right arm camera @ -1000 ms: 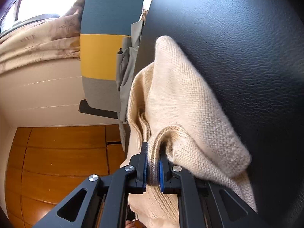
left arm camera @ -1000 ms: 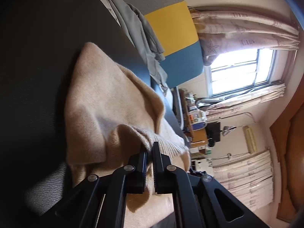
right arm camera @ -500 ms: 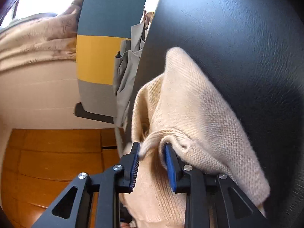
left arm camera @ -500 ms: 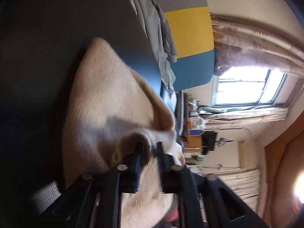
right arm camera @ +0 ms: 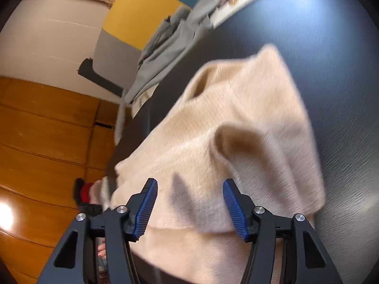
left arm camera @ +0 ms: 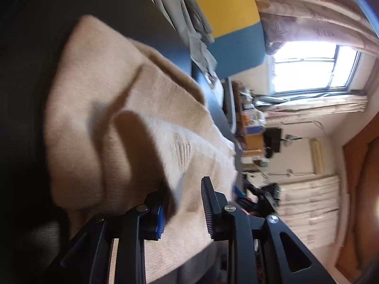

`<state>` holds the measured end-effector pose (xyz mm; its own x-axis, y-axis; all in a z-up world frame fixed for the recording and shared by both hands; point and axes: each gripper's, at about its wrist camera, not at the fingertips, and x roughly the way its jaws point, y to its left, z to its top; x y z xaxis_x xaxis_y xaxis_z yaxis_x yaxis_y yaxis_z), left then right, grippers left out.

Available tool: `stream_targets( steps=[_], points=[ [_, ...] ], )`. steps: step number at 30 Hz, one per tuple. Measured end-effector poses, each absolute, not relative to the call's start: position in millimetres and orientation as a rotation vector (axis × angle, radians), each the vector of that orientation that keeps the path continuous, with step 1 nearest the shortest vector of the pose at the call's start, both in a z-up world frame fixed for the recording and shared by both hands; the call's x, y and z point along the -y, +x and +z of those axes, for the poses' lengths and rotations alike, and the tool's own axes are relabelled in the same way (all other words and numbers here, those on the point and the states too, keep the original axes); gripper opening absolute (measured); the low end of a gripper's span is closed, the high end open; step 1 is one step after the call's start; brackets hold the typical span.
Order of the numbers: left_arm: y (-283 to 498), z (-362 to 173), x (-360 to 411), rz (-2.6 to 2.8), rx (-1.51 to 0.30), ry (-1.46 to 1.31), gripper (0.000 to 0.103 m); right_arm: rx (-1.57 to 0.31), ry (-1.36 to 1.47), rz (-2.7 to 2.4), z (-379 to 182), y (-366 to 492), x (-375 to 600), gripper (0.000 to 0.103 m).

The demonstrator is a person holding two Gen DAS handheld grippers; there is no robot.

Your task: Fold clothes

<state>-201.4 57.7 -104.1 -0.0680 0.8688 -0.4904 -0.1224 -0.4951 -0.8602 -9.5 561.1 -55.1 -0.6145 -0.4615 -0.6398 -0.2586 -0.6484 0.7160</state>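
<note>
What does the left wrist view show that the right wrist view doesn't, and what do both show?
Only the left wrist view shows the window, the curtains and a cluttered desk. Only the right wrist view shows the wooden floor and something red near the table edge. Both show the beige sweater lying on the dark table, the grey garment, the colour-block cushion, and an open gripper: left gripper, right gripper.

One beige sweater (right arm camera: 236,118) lies on one dark table (right arm camera: 331,59). One grey garment (right arm camera: 170,47) sits at the table's far edge. Two grippers show, one left (left arm camera: 183,203), one right (right arm camera: 189,203).
</note>
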Motion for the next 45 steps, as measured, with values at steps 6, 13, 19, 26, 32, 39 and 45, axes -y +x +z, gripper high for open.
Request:
stream_targets(
  steps=[6, 13, 19, 26, 32, 39, 45],
  points=[
    [-181.1, -102.4, -77.4, 1.799, 0.448, -1.478, 0.026, 1.029, 1.422, -2.448, -64.9, -10.4, -556.1, 0.049],
    [-180.4, -97.4, -86.5, 1.768, 0.476, -1.481, 0.01, 0.745, 1.46, -2.483, -62.8, -15.5, -542.2, 0.011],
    [-199.5, -68.6, -86.6, 1.714, 0.603, -1.442, 0.007, 0.873, 1.354, -2.379, -51.6, -5.1, -559.0, 0.011],
    [-259.0, -68.6, -74.2, 1.767, 1.006, -1.358, 0.017, 1.487, 1.013, -2.266, -68.4, -40.5, -609.7, 0.011],
    [-267.9, -102.8, -67.6, 1.906, 1.023, -1.432, 0.023, 1.603, 1.158, -2.458, -109.5, -65.2, -626.4, 0.03],
    [-215.6, -105.4, -30.6, 2.006, 0.844, -1.349, 0.024, 1.28, 0.996, -2.751, -82.1, -6.7, -612.4, 0.042],
    [-142.7, -98.7, -29.6, 2.072, 0.505, -1.306, 0.025, 0.948, 1.183, -2.921, -80.8, 70.8, -596.9, 0.041]
  ],
)
